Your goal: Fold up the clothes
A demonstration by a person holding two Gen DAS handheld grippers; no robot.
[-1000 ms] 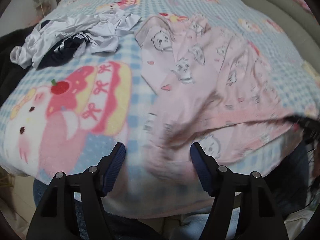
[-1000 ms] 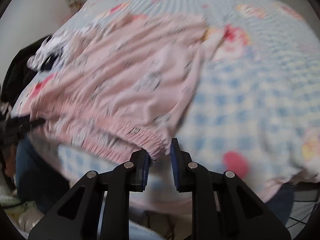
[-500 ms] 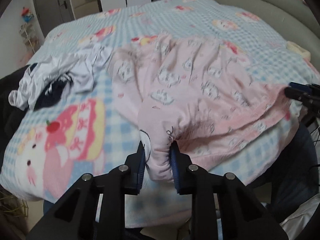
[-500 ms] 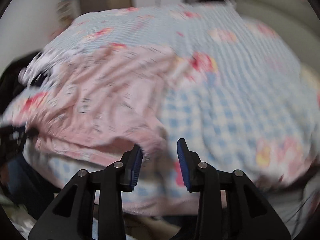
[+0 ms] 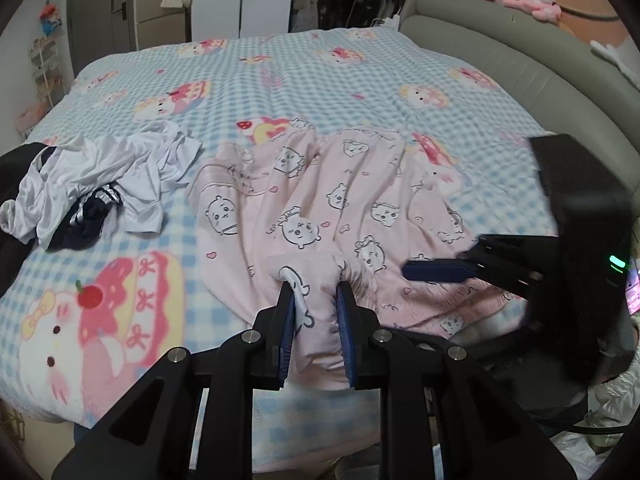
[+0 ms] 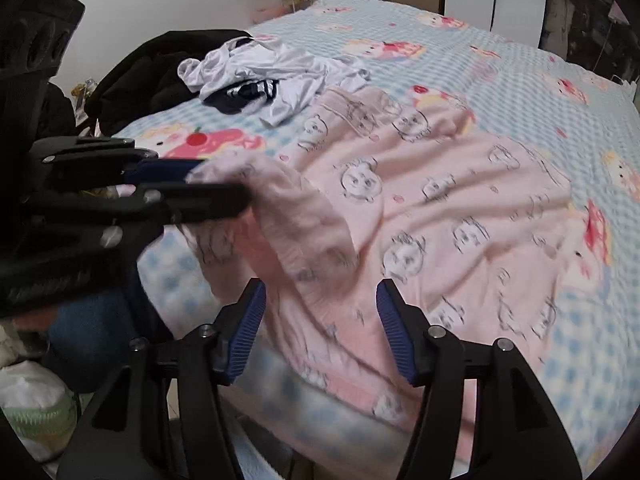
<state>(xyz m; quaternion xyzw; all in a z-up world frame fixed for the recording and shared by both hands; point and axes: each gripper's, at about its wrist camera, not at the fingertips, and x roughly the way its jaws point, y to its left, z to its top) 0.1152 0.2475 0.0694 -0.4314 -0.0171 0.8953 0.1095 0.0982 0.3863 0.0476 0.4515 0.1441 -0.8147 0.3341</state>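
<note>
Left gripper (image 5: 314,300) clamped on a bunched corner of the pink pajamas (image 5: 340,208), right gripper (image 6: 320,304) spread wide just above them, touching nothing

Betw. your left gripper (image 5: 314,300) pads: soft matt pink cloth garment (image 5: 360,208). Under it, fleecy matt blanket (image 5: 320,80). Left of the claw, slightly shiny white cloth (image 5: 120,168).

No legible text or labels.
</note>
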